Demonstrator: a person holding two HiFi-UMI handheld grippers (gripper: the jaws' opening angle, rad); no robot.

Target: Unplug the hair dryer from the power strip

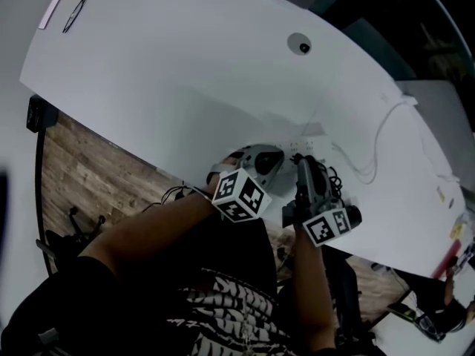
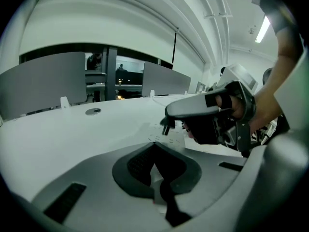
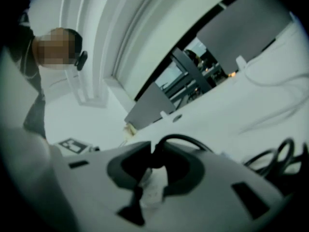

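My right gripper [image 2: 169,116] clamps the hair dryer's black plug [image 3: 156,157]. The plug hangs prongs down, pulled free and just above the white power strip [image 2: 171,137], which lies flat on the white table [image 2: 96,124]. The black cord [image 3: 184,137] arcs away from the plug toward loose coils

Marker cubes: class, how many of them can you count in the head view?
2. One marker cube sits near the picture's middle; the other is lower, to its right, both by the table edge. None else shows.
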